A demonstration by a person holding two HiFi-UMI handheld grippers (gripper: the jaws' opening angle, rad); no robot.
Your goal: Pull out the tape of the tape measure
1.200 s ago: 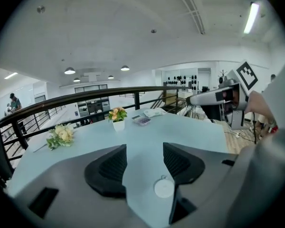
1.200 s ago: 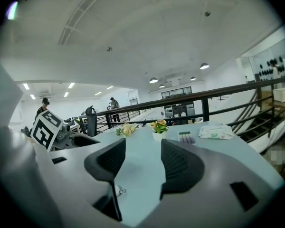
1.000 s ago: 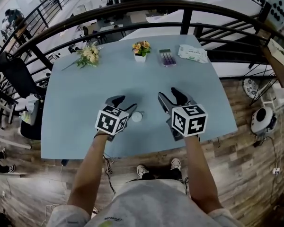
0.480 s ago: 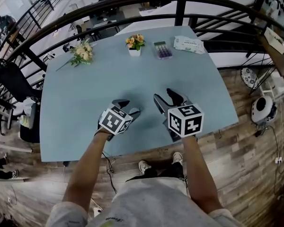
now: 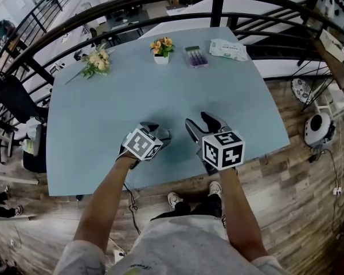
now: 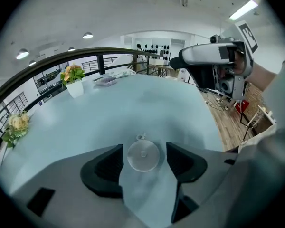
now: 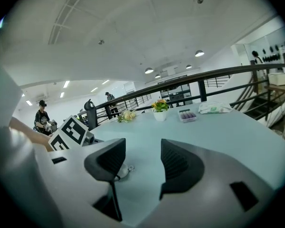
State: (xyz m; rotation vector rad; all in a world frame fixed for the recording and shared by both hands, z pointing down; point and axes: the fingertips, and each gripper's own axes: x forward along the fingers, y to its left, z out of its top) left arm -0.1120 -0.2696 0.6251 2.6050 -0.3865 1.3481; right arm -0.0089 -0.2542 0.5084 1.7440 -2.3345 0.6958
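The tape measure (image 6: pixel 143 156) is a small round white disc with a little pull tab at its far side, lying flat on the pale blue table (image 5: pixel 103 107). My left gripper (image 6: pixel 143 151) points steeply down over it. Its jaws have just been opening and stand open with the disc between them, a gap showing on each side. In the head view the left gripper (image 5: pixel 157 132) covers the disc. My right gripper (image 5: pixel 199 120) hovers open and empty just to the right. In the right gripper view, that gripper (image 7: pixel 142 148) shows the tape measure (image 7: pixel 122 171) peeking out behind its left jaw.
At the table's far edge stand a small flower pot (image 5: pixel 161 47), a bouquet (image 5: pixel 96 62), a box of purple items (image 5: pixel 196 56) and a tissue packet (image 5: pixel 228 49). A dark curved railing (image 5: pixel 218 7) runs behind. The table's near edge (image 5: pixel 160 185) lies just behind both grippers.
Both grippers have sunk toward the table. The left one has tipped down over the tape measure, which showed beside it before and is now covered in the head view.
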